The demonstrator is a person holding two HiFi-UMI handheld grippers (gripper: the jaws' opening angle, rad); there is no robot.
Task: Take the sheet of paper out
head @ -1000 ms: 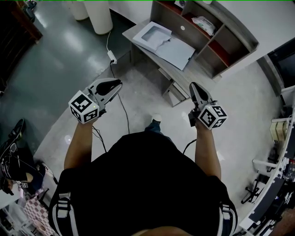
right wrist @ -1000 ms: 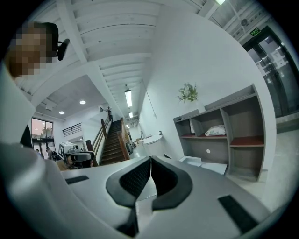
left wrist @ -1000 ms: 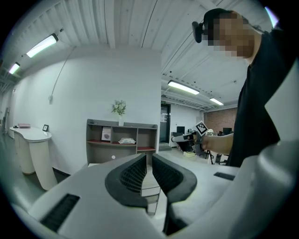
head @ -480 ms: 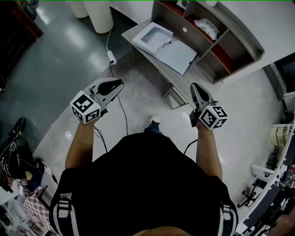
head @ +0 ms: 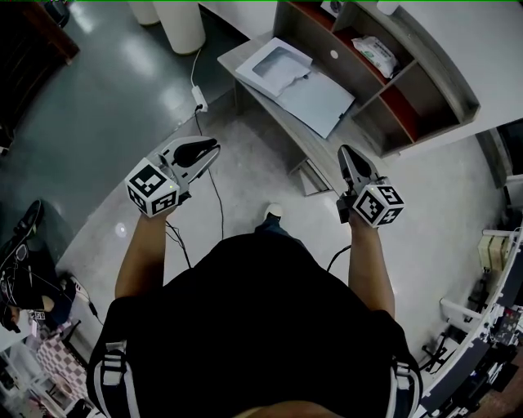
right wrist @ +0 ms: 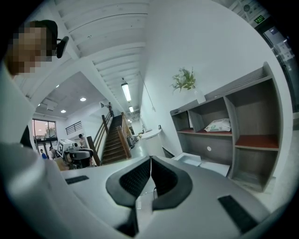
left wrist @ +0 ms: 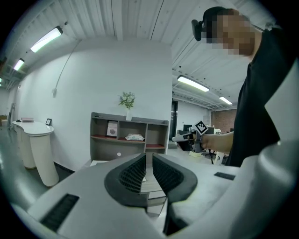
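One sheet of paper [head: 317,98] lies flat on the grey desk [head: 235,55], upper centre of the head view, touching one open white folder [head: 274,65] on its left; behind, one shelf unit [head: 429,77] holds one white packet [head: 382,46]; two white pillars [head: 181,24] stand at the upper left; two grippers hover well short of the desk: left gripper [head: 214,147], jaws a thin slit apart, nothing between; right gripper [head: 341,150], jaws pressed together, empty.
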